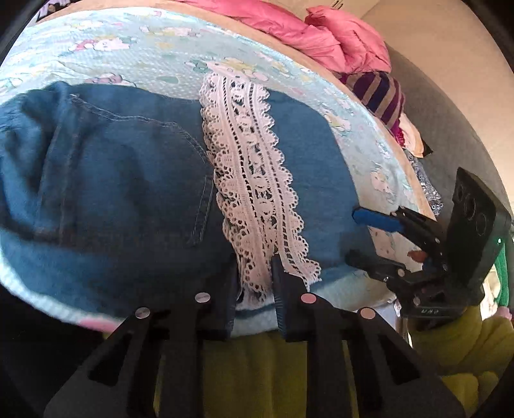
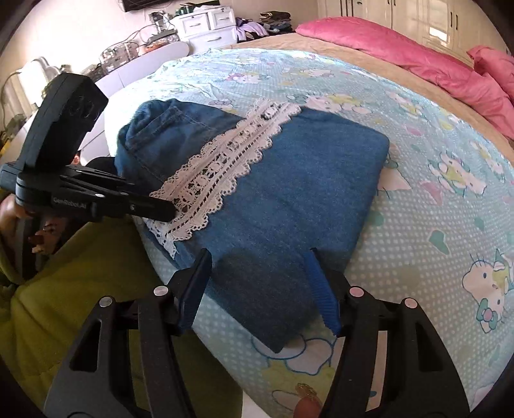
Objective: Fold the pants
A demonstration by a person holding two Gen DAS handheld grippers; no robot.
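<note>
Blue denim pants [image 1: 122, 193] with a white lace stripe [image 1: 253, 180] lie folded into a compact rectangle near the bed's front edge; they also show in the right wrist view [image 2: 289, 193]. My left gripper [image 1: 255, 279] has its jaws slightly apart at the near end of the lace, and I cannot tell if they pinch it. It shows in the right wrist view [image 2: 160, 209] at the lace end. My right gripper [image 2: 260, 267] is open, its fingers straddling the pants' near edge. It shows at the right in the left wrist view [image 1: 353, 234].
The bed has a light blue cartoon-print sheet [image 2: 417, 209]. Pink bedding [image 2: 417, 64] lies at the far side, with striped clothes [image 1: 382, 93] at the bed's right. White drawers [image 2: 205, 25] and clutter stand behind. The person's yellow-green clothing [image 2: 80, 273] is close below.
</note>
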